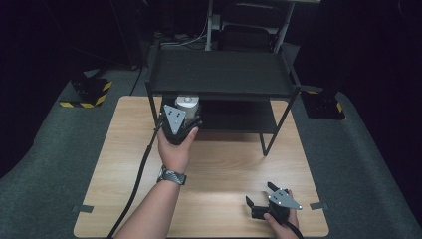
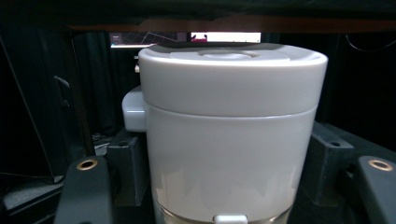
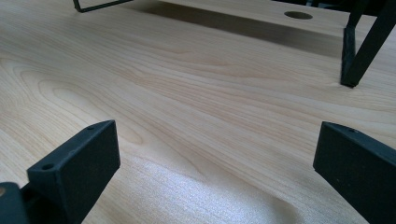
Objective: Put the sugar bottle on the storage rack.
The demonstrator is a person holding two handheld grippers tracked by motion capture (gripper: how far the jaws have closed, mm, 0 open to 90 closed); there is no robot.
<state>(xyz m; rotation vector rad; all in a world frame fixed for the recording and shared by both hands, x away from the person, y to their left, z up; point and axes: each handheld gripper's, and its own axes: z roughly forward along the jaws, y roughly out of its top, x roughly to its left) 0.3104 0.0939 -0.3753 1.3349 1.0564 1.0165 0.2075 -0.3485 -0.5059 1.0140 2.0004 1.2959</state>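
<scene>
A white round container (image 1: pixel 186 103) with a lid stands just under the top shelf of a black rack (image 1: pixel 219 74), at its left end. My left gripper (image 1: pixel 178 124) reaches in from the front, and a hand holds it. In the left gripper view the container (image 2: pixel 229 140) sits between the two black jaws, and the pads (image 2: pixel 125 168) touch its sides. My left gripper (image 2: pixel 226 172) is shut on it. My right gripper (image 1: pixel 260 195) lies low over the wooden table (image 1: pixel 224 164) near the front right corner, open. In the right gripper view, bare wood lies between the spread jaws of my right gripper (image 3: pixel 217 161).
The rack has a lower shelf (image 1: pixel 239 115) and thin black legs; one leg (image 3: pixel 360 51) stands ahead of the right gripper. A round hole (image 3: pixel 299 15) is cut in the tabletop behind it. A black cable (image 1: pixel 137 184) trails from the left gripper to the front edge.
</scene>
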